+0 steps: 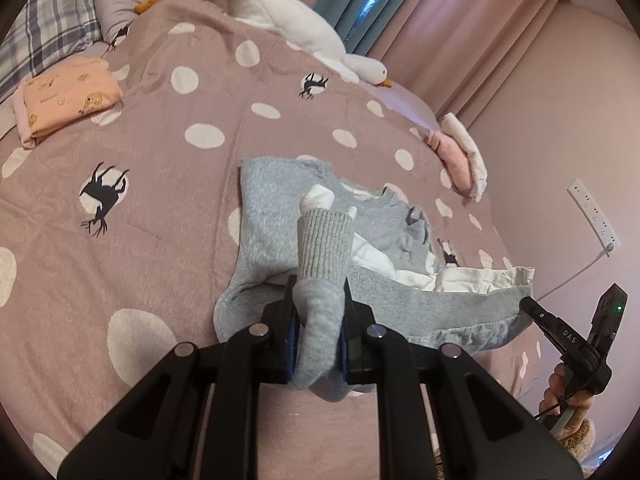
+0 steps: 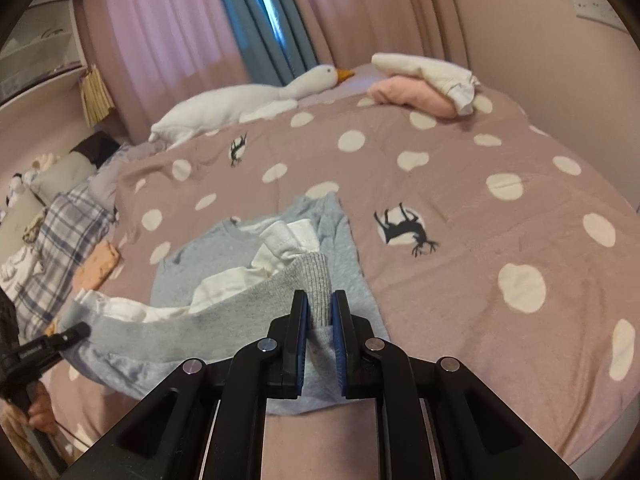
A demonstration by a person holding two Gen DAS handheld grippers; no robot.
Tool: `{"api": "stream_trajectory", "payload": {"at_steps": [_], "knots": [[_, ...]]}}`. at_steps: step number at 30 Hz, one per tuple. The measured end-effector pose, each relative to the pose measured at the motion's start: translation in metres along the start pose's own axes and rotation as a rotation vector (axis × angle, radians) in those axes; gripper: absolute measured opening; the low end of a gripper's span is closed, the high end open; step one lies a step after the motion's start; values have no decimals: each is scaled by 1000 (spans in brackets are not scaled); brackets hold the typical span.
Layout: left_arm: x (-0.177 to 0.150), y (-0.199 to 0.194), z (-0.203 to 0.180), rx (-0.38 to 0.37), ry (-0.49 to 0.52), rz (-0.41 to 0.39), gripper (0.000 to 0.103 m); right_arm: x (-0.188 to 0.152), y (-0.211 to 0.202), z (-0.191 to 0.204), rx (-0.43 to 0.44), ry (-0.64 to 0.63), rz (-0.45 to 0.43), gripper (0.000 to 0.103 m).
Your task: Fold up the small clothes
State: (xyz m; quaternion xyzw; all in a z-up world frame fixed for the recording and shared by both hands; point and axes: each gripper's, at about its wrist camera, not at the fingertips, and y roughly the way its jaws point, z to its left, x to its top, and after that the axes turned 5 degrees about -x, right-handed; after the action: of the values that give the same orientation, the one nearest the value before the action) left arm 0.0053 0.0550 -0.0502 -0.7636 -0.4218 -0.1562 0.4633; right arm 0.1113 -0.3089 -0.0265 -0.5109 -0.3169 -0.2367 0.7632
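Place: a home bedroom
Bed: spotted mauve duvet, plaid pillow upper left
Window: pink curtains at top
Toy: plush goose

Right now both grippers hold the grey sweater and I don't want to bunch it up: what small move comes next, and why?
Probably carry both sleeve cuffs forward over the sweater and lay them across its chest. The left gripper and right gripper each have jaws shut on a ribbed cuff, the near edge is lifted, and the body lies flat on the bed.

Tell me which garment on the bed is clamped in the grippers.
The grey sweatshirt, nearest the cameras, its hem lifted. The folded peach clothes and the pink-and-white pile lie untouched further off.
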Motion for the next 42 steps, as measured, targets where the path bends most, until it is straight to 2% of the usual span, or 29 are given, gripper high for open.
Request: {"api": "stream_trajectory", "payload": {"at_steps": [3,7,20,42], "knots": [[4,-5,2,-44,-27,-9,15,3,-6,3,0,3,-27,13],[9,-10,-5,-25,-7,-44,15,6,-12,6,-16,3,-52,13],[28,-23,-15,-44,25,-123,15,26,-20,19,-27,-29,-123,13],[65,-2,-26,-25,69,-131,15,51,-12,23,-51,-42,-162,13]]}}
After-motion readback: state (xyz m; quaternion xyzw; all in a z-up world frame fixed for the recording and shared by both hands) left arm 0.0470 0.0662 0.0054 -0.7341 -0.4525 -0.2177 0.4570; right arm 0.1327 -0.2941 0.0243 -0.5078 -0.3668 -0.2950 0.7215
